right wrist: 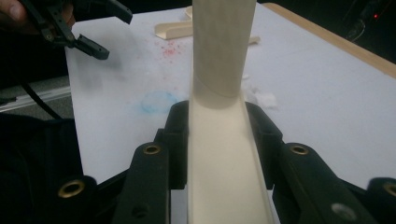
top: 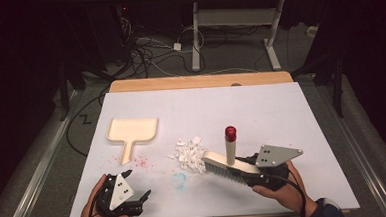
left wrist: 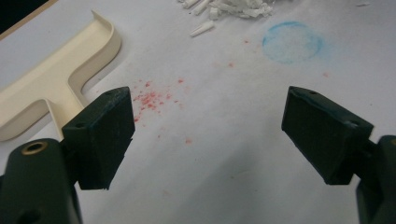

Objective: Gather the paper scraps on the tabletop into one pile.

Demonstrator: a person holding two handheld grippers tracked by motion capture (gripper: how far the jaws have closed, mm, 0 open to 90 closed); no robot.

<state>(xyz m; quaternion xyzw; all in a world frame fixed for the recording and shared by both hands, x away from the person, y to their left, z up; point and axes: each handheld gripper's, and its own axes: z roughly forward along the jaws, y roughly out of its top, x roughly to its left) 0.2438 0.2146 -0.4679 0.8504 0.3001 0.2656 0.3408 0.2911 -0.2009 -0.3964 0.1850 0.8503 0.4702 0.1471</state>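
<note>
From the high view, the right tongs (top: 249, 173) are clamped on the flat head of a cream brush (top: 225, 167), whose bristles point down at the bench (top: 261, 110) beside a loose heap of white scraps (top: 189, 152), while its round handle stands up and ends in a red cap (top: 230, 132). The right gripper view looks straight along that brush (right wrist: 224, 154): here the head reads as a smooth, shallow plastic channel pressed between the two black pads, and the handle as a matt cylinder rising out of frame, its red cap cut off. The left tongs (top: 137, 186) lie low near the bench's near edge with jaws spread wide and nothing between them; the left gripper view confirms this, its blocky black pads (left wrist: 102, 135) well apart over bare white surface. That close view also brings out what the high view leaves faint: a scatter of fine red specks (left wrist: 152, 98) and a chalky blue ring (left wrist: 293, 42) rubbed into the bench. The dustpan (top: 132, 131) lies flat left of the scraps, a cream tray with a raised, rounded rim and a short flat handle pointing toward the person; the left gripper view shows its curved lip (left wrist: 109, 39) in glossy plastic.
</note>
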